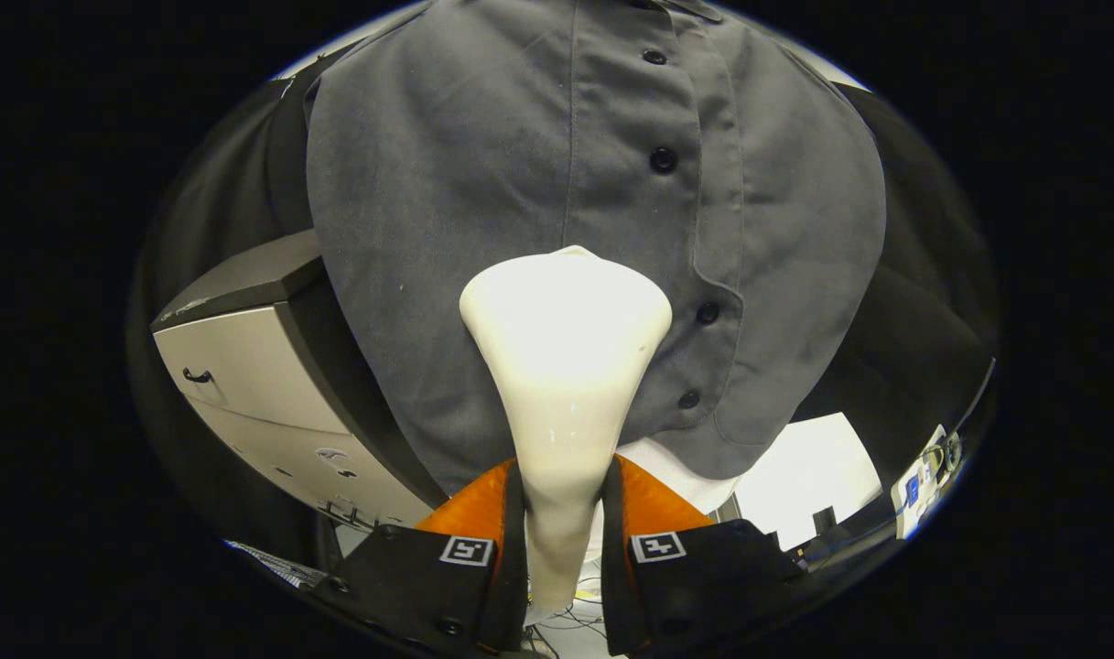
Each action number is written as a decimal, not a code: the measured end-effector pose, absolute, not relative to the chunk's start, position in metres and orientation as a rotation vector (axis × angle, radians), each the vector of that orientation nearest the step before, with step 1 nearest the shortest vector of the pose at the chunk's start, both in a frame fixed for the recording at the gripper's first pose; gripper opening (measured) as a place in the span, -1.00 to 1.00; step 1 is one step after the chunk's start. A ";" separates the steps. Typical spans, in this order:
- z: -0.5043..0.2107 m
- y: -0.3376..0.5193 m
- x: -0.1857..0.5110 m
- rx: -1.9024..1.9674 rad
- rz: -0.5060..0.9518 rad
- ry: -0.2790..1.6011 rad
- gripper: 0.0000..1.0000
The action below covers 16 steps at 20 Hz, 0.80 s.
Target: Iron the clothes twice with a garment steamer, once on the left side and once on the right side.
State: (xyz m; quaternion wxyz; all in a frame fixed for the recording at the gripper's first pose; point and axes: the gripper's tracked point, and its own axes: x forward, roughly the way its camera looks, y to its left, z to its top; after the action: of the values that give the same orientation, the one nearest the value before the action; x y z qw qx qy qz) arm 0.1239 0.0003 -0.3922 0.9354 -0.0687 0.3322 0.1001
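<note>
A grey button-up shirt (483, 183) hangs straight ahead, its button placket (664, 160) running down right of centre with several dark buttons. The cream-white garment steamer (564, 366) is clamped by its narrow handle between my two fingers, and its wide head rests against the lower part of the shirt, just left of the placket. My gripper (563, 513) is shut on the steamer's handle, both fingers pressing on it. The steamer head hides the cloth behind it.
A pale cabinet (245, 366) with a dark top and drawer handles stands left of the shirt. A bright white surface (799, 476) shows under the shirt's hem at the right. Cables and a small device (923, 480) lie at the lower right.
</note>
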 end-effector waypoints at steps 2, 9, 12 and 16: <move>-0.397 -0.001 0.124 -0.142 0.201 0.680 -0.18; -0.434 -0.010 0.116 -0.151 0.186 0.750 -0.18; -0.450 -0.014 0.108 -0.141 0.178 0.783 -0.18; -0.466 -0.021 0.098 -0.138 0.173 0.817 -0.18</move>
State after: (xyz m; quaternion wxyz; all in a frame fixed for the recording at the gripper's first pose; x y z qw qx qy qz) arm 0.0982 -0.0210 -0.4664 0.9117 -0.0668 0.3966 0.0838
